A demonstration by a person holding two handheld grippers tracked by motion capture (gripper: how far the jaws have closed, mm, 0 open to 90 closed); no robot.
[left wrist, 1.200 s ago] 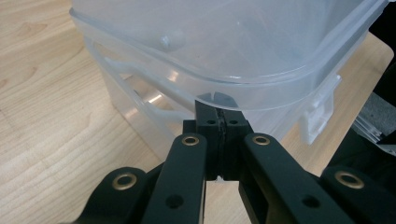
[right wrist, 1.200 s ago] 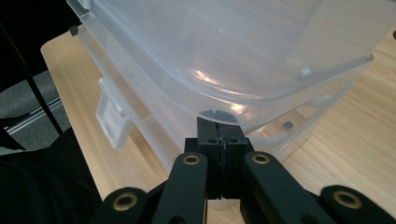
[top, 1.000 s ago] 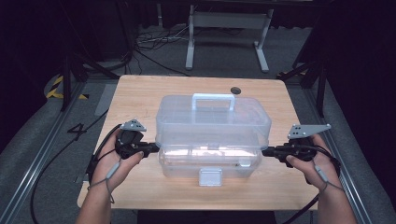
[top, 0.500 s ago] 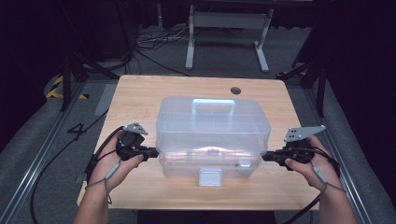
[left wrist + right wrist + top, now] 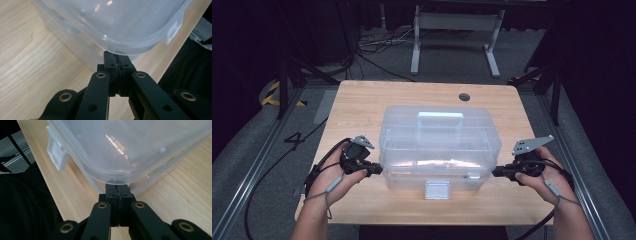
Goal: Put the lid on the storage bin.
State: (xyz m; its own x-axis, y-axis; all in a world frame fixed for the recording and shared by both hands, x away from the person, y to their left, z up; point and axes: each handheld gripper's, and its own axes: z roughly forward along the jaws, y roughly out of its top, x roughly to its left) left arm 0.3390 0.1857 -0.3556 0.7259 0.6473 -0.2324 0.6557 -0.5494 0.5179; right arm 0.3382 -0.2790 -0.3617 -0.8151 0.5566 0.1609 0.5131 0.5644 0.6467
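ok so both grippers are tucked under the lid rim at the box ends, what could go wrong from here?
1. The left gripper and right gripper are shut, with only their tips under the lid rim; the smooth plastic could slip off them on a lift.
2. The front latch looks down; if it is still fastened, prying may raise or tilt the whole clear box.
3. The box sits near the table front edge, so a jolt could push it off.
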